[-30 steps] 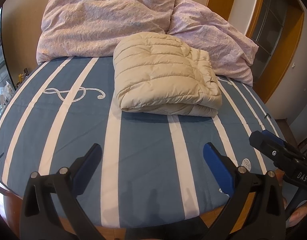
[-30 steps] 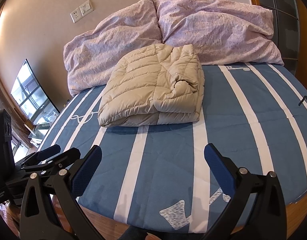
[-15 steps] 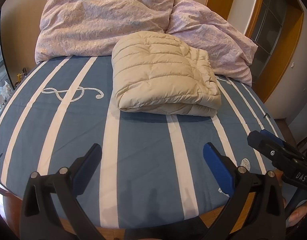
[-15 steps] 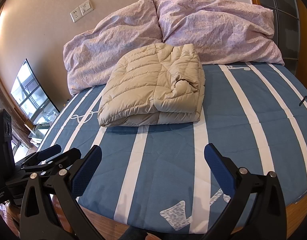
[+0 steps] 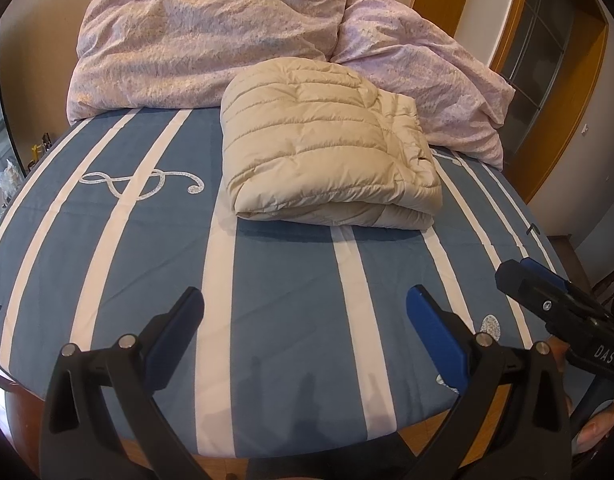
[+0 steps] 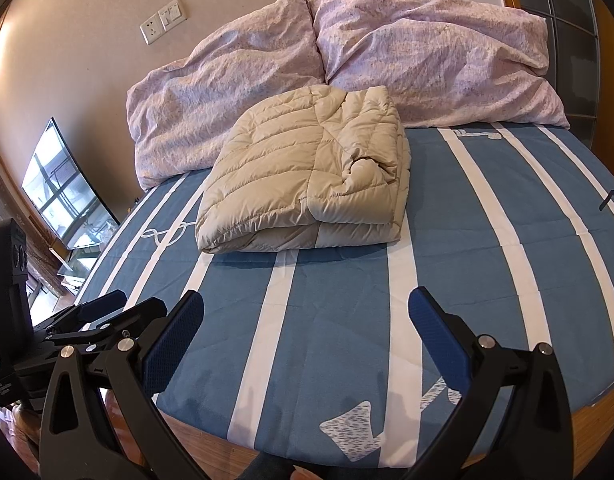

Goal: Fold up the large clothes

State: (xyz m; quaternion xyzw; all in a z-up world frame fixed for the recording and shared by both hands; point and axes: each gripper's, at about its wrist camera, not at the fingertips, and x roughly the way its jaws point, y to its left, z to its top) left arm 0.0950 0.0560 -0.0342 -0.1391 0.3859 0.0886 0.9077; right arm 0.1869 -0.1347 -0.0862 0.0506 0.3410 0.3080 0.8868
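lay folded, the beige puffer jacket [image 5: 327,156] [image 6: 307,176], on the striped bed [image 5: 283,280] [image 6: 467,240] against the pillows [image 5: 203,36]. hovered well short, left gripper [image 5: 305,334] and right gripper [image 6: 307,336], both spread wide, gripping nothing.

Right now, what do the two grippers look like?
Both match: the left gripper and the right gripper have matte black plastic frames with silver rivets and blue textured pads. The right gripper's body carries white "DAS" lettering. No cables or sleeves show.

Cream quilted puffer jacket [image 5: 327,156] [image 6: 307,172], folded into a thick rectangular bundle (fold edge facing the cameras), lying flat.
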